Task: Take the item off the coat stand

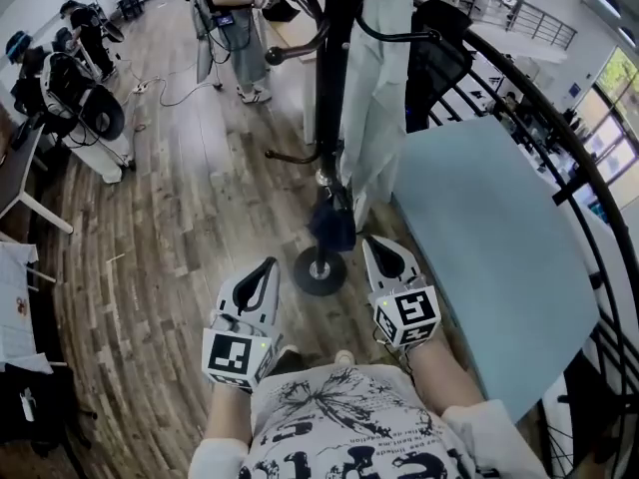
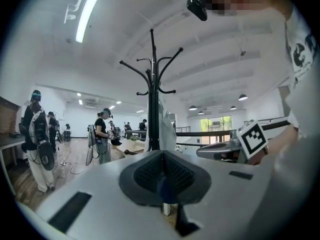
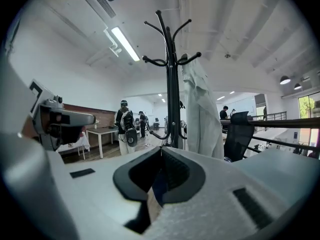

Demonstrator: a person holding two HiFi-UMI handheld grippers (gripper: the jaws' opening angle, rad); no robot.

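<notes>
A black coat stand (image 1: 329, 88) rises just ahead of me, with its round base (image 1: 320, 270) on the wooden floor. A long white garment (image 1: 379, 98) hangs from a hook on its right side. A dark blue item (image 1: 332, 223) sits low on the pole. My left gripper (image 1: 270, 263) and right gripper (image 1: 374, 242) are held side by side short of the base, both shut and empty. The stand (image 2: 152, 84) and garment (image 2: 165, 124) appear in the left gripper view. In the right gripper view the stand (image 3: 171, 74) carries the garment (image 3: 200, 109) on its right.
A pale blue table (image 1: 489, 238) stands close on the right, with a black railing (image 1: 559, 138) behind it. A black office chair (image 3: 237, 134) is beyond the garment. A person (image 1: 235, 28) stands at the back; others with gear (image 1: 90, 98) are at the left.
</notes>
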